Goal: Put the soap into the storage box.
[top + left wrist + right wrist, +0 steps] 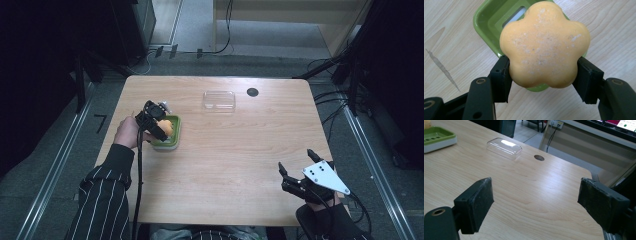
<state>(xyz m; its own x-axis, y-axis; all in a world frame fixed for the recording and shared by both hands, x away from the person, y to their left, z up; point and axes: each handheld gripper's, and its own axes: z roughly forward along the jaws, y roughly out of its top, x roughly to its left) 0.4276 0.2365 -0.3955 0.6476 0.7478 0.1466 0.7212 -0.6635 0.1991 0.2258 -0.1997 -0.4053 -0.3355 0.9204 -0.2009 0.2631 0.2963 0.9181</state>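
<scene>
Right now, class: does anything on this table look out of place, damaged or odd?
One thing stands out: the clear plastic lid lies alone near the table's far edge, apart from the green soap dish. The orange flower-shaped soap, clamped in the left hand-held gripper, has whitish speckles.

Light wooden table (240, 150) with a round cable hole (252, 92) near its far edge, standing on grey floor (55, 150). Surroundings dim; black cables (225, 35) trail across the floor toward a pale wooden cabinet (285, 10) behind. Metal floor rails (372, 155) run along both sides.

left tongs (544, 75) | clamp orange flower soap (545, 45) | above green dish (489, 22)
</scene>
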